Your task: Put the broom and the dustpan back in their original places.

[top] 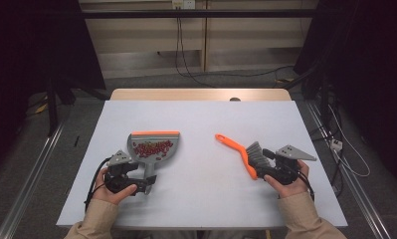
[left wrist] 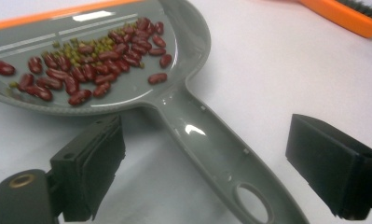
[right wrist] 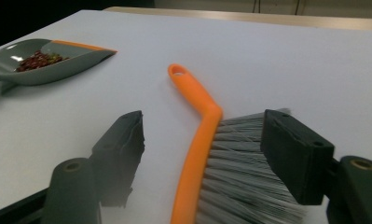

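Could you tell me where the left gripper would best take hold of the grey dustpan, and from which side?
Grip the dustpan by its long flat handle, coming from the person's end. The handle points back between the open left gripper, so its jaws can close across its narrow width. Keep it level, probably, since the pan holds loose red beans.

The dustpan (top: 153, 149) is grey with an orange strip along its front edge. The beans (left wrist: 88, 65) in it are dark red, mixed with smaller green grains (left wrist: 81, 50). The brush (top: 246, 155) has an orange handle and back, with grey bristles (right wrist: 242, 168) streaked lighter and darker. Both the left gripper (top: 145, 185) and the right gripper (top: 265, 164) are black, each topped by a light grey three-cornered plate. The table (top: 206, 124) surface is a plain pale bluish white, with a light wood-coloured far edge. The person's sleeves (top: 300, 216) are beige.
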A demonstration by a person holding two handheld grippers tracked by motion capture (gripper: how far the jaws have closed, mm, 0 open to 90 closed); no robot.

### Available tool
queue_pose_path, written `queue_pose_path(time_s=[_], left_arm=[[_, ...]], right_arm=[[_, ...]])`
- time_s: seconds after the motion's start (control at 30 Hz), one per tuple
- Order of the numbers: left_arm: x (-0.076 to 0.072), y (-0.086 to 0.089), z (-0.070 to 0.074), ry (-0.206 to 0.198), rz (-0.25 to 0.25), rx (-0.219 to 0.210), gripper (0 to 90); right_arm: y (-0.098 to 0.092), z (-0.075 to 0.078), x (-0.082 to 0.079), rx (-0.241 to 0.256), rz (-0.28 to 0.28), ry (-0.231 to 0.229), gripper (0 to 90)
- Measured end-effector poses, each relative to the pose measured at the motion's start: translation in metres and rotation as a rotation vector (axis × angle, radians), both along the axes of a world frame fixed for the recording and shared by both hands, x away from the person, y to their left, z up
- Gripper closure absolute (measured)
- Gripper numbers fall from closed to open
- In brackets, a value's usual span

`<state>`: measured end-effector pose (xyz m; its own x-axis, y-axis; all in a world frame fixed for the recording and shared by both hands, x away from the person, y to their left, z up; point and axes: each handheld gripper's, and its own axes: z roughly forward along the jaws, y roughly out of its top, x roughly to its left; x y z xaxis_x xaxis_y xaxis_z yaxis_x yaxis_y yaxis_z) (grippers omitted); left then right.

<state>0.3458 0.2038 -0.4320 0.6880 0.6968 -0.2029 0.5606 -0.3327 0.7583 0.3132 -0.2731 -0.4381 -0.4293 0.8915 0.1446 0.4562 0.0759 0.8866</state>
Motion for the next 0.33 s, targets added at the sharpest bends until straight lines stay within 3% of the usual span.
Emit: queue_pose_path(time_s=[0.2,0.33], left_arm=[[-0.001,0.011,-0.001,-0.022,0.000,-0.020,7.9],[-0.001,0.010,0.000,-0.041,-0.010,-0.028,7.7]], right_arm=[[0.002,-0.004,-0.013,-0.042,0.062,-0.010,22.2],[0.002,-0.006,-0.015,-0.049,0.072,-0.002,21.5]])
